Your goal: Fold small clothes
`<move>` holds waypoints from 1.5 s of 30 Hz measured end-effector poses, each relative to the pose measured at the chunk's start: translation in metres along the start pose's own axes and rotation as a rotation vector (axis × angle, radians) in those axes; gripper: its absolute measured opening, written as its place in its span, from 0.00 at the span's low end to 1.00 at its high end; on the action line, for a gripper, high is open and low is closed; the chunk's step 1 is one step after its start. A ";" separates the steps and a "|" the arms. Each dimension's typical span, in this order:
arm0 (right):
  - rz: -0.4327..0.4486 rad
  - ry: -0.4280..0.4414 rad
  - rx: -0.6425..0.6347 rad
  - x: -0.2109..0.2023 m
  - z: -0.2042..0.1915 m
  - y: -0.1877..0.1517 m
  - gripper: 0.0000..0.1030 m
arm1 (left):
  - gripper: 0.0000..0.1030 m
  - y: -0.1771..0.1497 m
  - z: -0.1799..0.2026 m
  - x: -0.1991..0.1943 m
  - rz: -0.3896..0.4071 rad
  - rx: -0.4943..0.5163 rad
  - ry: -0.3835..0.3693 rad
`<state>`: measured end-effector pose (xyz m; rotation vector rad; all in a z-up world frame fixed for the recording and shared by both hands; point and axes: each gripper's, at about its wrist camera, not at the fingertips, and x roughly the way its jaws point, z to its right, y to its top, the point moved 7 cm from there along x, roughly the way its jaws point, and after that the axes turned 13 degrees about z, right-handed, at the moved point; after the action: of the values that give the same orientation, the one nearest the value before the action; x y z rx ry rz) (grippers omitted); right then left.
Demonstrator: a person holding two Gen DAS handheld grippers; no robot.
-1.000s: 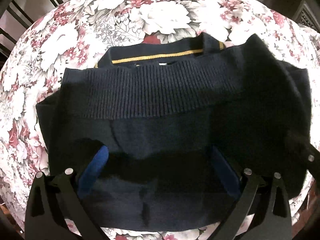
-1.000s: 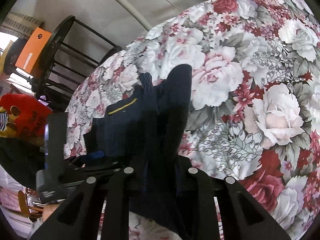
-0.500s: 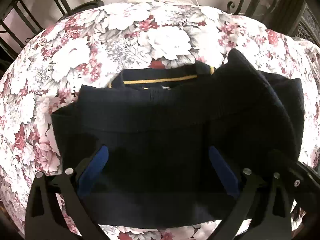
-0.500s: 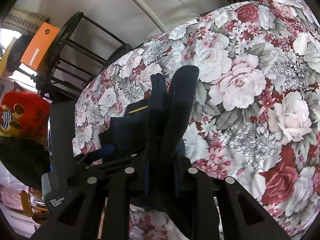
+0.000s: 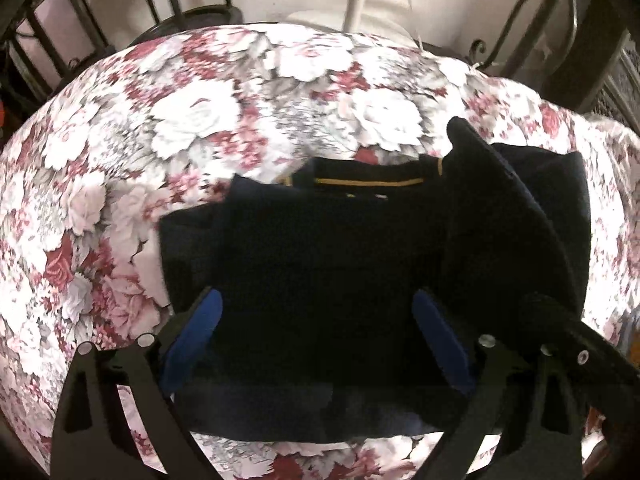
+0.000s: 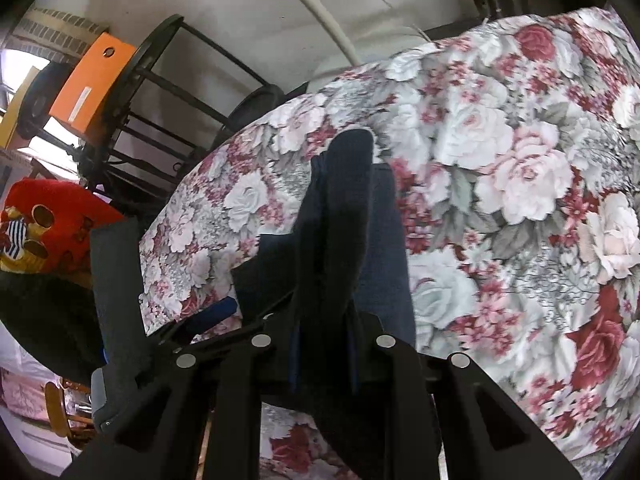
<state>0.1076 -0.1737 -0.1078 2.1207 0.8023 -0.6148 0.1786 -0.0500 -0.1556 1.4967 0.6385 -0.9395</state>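
Both views now take in more of the flowered counter (image 5: 192, 128), and the left hand-held gripper (image 5: 316, 340), whose jaws have just been closing slightly, hangs wide open above the navy sweater (image 5: 320, 264) lying folded at the counter's near middle. The right hand-held gripper (image 6: 320, 356) pinches the sweater's right edge, lifted. The knit looks soft, limp and light; bunched edges or ribbed hem seem the best hold.

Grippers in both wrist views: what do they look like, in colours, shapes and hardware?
The left gripper has black angular linkage arms with cut-out slots and round silver pivot bolts, ending in blue fingers. The right gripper has the same black frame and silver bolts. No cables, sleeves or legible markings show.
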 end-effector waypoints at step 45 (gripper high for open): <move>-0.246 0.121 -0.007 0.115 -0.094 -0.092 0.40 | 0.88 -0.053 -0.181 0.017 -0.123 -0.142 0.178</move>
<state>0.1360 -0.0136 -0.1721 2.0846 1.1429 -0.6138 0.1787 0.1336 -0.2023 1.4358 0.9169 -0.8411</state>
